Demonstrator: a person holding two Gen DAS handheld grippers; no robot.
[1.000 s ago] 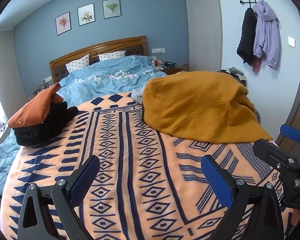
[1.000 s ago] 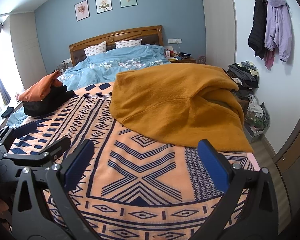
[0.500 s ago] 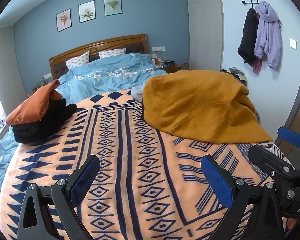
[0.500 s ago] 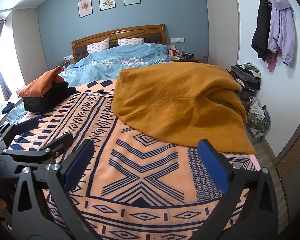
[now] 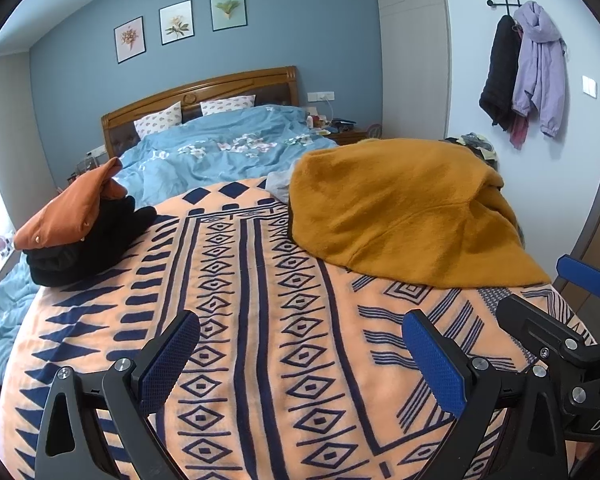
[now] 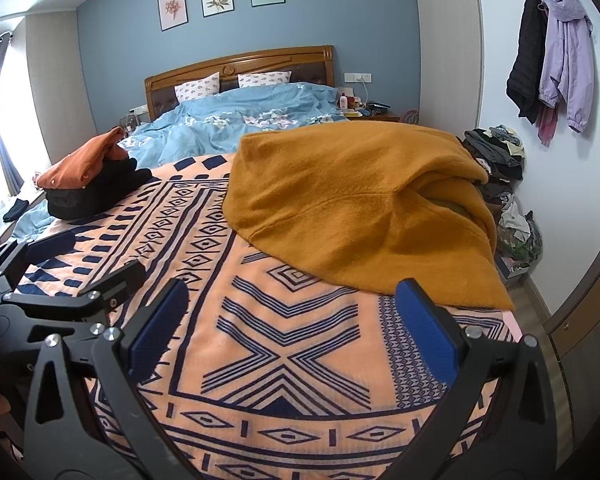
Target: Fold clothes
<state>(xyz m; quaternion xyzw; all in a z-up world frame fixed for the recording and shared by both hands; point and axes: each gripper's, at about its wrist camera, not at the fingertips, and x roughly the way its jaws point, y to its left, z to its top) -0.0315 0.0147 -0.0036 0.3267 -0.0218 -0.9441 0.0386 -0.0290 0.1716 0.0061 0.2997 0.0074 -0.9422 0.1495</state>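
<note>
both grippers have drifted a little toward the bed since a second ago, so the bedding sits slightly lower in each view; the clothes themselves have not shifted. the mustard garment [image 5: 400, 208] [image 6: 352, 204] lies in a loose heap on the right side of the patterned blanket [image 5: 260, 320] [image 6: 284, 352], one edge trailing toward the blanket's near right corner, with a fold opening on its right flank. a bit of pale grey cloth [image 5: 278, 186] shows at its far edge in the left wrist view. the left gripper [image 5: 300, 364] hovers above the blanket with its blue pads spread wide, nothing between them. the right gripper [image 6: 290, 326] is likewise spread and empty, just short of the garment's hem. across the blanket on the left rests a stack of clothes [image 5: 80, 232] [image 6: 92, 180], rust orange on top of black. beyond lie a blue floral duvet [image 5: 220, 152], two pillows and a wooden headboard [image 6: 240, 64]. jackets [image 6: 552, 52] hang on wall hooks above a clothes pile [image 6: 496, 156] on the floor.
</note>
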